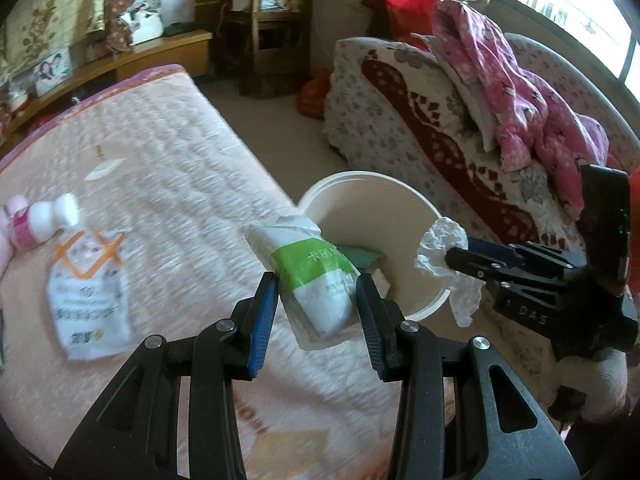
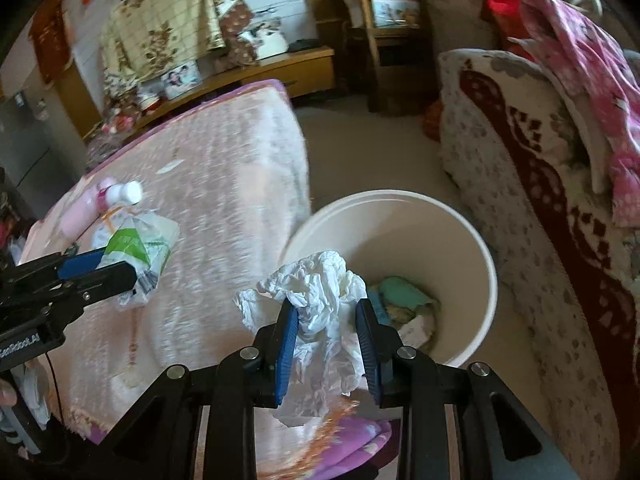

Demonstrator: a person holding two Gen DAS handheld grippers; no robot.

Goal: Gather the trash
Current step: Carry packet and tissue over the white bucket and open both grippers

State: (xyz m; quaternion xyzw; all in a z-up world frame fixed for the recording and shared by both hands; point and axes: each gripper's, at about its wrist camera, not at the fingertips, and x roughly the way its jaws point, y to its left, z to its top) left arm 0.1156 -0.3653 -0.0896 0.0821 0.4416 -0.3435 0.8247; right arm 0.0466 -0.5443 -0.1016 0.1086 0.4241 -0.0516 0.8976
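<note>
My left gripper (image 1: 318, 288) is shut on a white-and-green tissue pack (image 1: 316, 276), held at the near rim of the white bin (image 1: 436, 300). In the right wrist view the same left gripper (image 2: 120, 270) holds that tissue pack (image 2: 136, 252) over the bed. My right gripper (image 2: 328, 320) is shut on a crumpled white tissue (image 2: 320, 288) at the bin's (image 2: 480, 256) left rim; from the left wrist view the right gripper (image 1: 452, 258) and its crumpled tissue (image 1: 440, 244) hang over the bin's right edge. Green and pale scraps (image 2: 404, 300) lie inside the bin.
A pink quilted bed (image 1: 160, 168) carries a white pouch with orange print (image 1: 88, 292), a pink-and-white bottle (image 1: 44, 220) and a small white scrap (image 1: 104, 170). A patterned sofa (image 1: 420, 120) with pink clothing (image 1: 520, 92) stands right of the bin. Wooden furniture (image 1: 264, 28) stands behind.
</note>
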